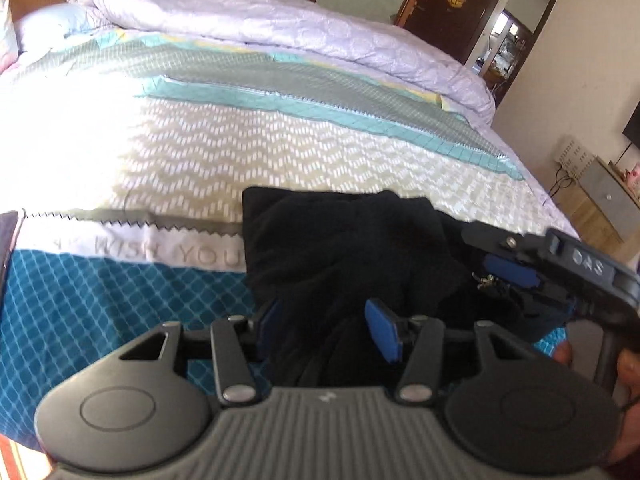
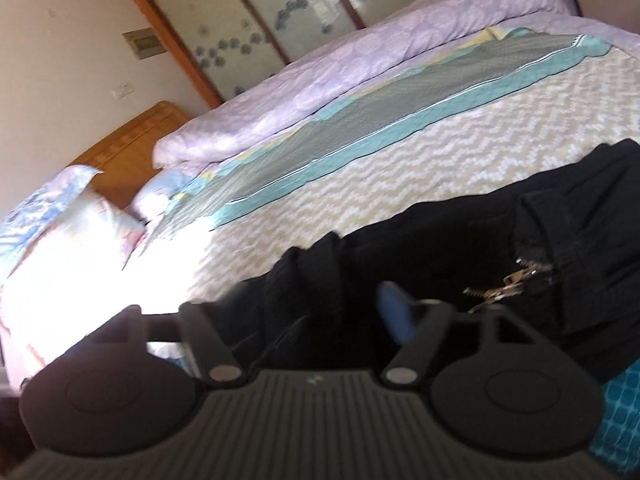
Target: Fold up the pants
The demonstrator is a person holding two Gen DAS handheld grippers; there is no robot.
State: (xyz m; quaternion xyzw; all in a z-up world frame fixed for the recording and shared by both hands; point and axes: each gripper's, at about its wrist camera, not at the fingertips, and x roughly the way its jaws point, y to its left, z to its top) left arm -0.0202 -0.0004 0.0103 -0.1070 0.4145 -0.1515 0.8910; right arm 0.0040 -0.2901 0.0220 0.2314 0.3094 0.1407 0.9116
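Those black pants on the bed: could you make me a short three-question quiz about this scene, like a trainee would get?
1. True or false: the black pants lie on the patterned bedspread.
2. What lies along the far side of the bed?
A. a rolled lilac quilt
B. a suitcase
C. a row of books
3. Fill in: the metal part showing on the pants is a ____.

Key:
1. True.
2. A, the lilac quilt.
3. Zipper.

Black pants (image 1: 340, 248) bunched on patterned bedspread (image 1: 200, 152); left gripper (image 1: 328, 332) jaws apart over them.
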